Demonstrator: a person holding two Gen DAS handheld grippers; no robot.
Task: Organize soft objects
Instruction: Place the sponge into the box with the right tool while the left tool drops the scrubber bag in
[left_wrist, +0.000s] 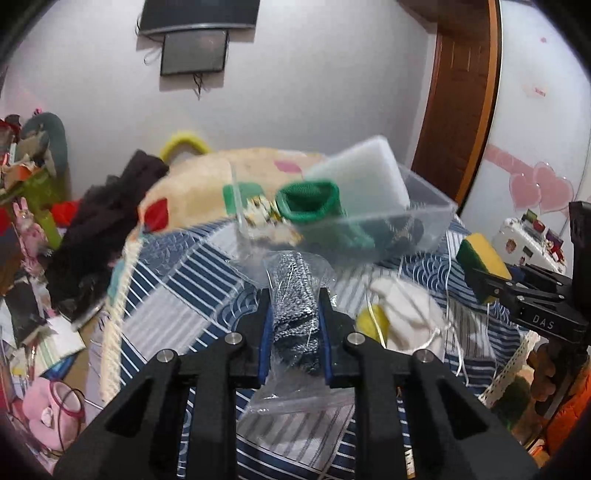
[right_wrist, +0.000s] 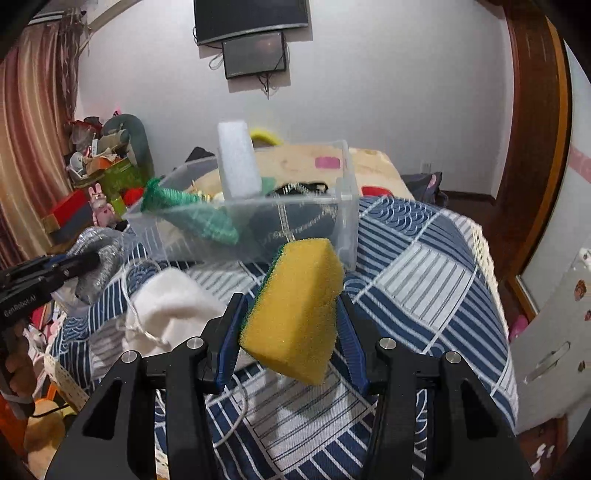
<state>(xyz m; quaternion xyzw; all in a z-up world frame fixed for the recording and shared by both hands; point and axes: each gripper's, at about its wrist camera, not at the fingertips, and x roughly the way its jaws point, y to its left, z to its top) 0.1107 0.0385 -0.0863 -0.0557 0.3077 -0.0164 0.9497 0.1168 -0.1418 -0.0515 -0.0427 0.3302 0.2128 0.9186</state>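
Observation:
My left gripper (left_wrist: 295, 295) is shut on a clear plastic bag with a grey knitted cloth (left_wrist: 293, 291) inside, held above the bed just short of the clear plastic bin (left_wrist: 428, 210). My right gripper (right_wrist: 290, 299) is shut on a yellow sponge with a green scrub side (right_wrist: 299, 310), held in front of the bin (right_wrist: 347, 206). The bin holds a white foam block (left_wrist: 369, 173), a green knitted sock (left_wrist: 314, 203) and dark items. The sponge also shows in the left wrist view (left_wrist: 482, 258), and the bagged cloth in the right wrist view (right_wrist: 98, 262).
A white drawstring pouch (right_wrist: 170, 306) and a yellow ball (left_wrist: 373, 321) lie on the blue-striped bedspread (right_wrist: 424, 266) before the bin. A beige blanket (left_wrist: 199, 184) and dark clothing (left_wrist: 99, 229) lie beyond. Clutter fills the floor at left; a white drawer unit (right_wrist: 554, 350) stands at right.

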